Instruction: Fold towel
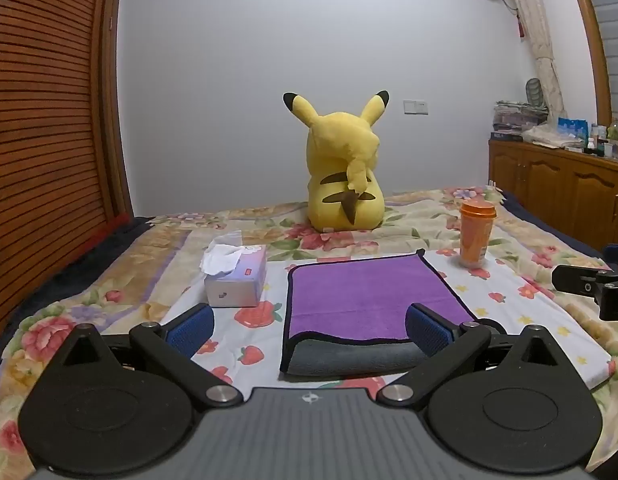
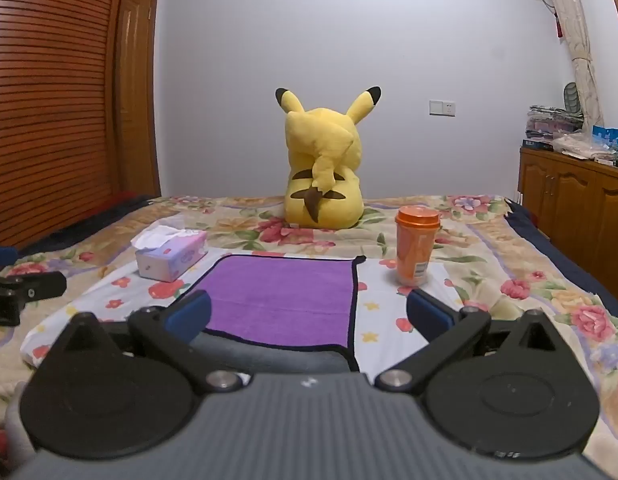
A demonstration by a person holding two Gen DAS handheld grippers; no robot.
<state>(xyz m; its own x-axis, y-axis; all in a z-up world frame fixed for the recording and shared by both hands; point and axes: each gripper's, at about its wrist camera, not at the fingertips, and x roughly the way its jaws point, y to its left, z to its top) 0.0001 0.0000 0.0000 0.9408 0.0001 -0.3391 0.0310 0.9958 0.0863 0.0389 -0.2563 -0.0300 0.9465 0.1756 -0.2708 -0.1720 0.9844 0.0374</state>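
Hovering wide open and empty, the left gripper and right gripper frame the towel; uneven pinches could skew the fold, or a swing could topple the cup at frame right.

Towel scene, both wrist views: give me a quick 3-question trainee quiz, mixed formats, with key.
1. True or false: the left gripper is shut on the towel.
2. Multiple choice: what stands on the bed to the right of the towel?
A. the tissue box
B. the orange cup
C. the yellow plush toy
3. Fill in: at the towel's near edge, a ____ side shows below the purple face.

Key:
1. False. Both the left gripper and the right gripper are open, and neither holds anything.
2. B
3. grey
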